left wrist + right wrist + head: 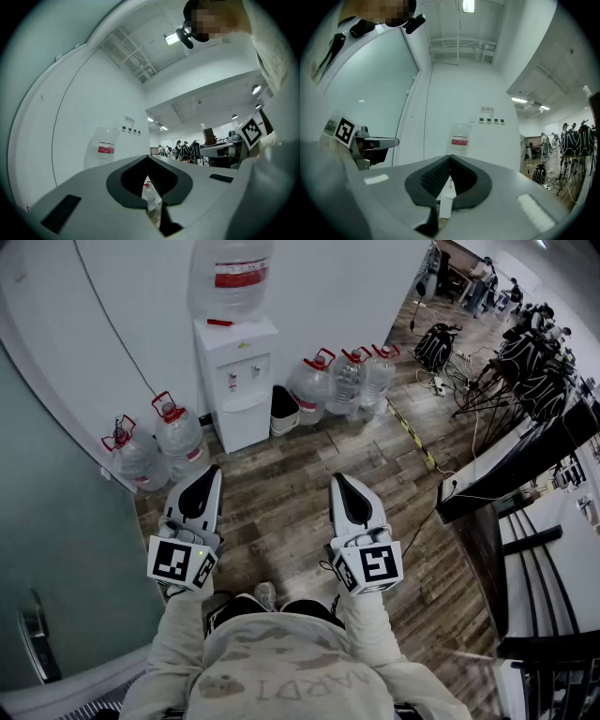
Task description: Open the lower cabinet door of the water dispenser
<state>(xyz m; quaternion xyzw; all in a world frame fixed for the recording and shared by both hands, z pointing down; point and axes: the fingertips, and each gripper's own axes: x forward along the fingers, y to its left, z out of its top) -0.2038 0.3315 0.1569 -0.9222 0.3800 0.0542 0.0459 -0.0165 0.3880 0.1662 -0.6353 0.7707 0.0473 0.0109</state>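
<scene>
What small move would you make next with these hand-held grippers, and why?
Probably step toward the water dispenser: its lower door is well beyond the left hand-held gripper and the right hand-held gripper, both shut and empty.

Bare floor [281,493] leads to the water dispenser [239,381]; water jugs [178,435] flank both sides.

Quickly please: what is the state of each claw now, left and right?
Left claw: closed, holding nothing.
Right claw: closed, holding nothing.
</scene>
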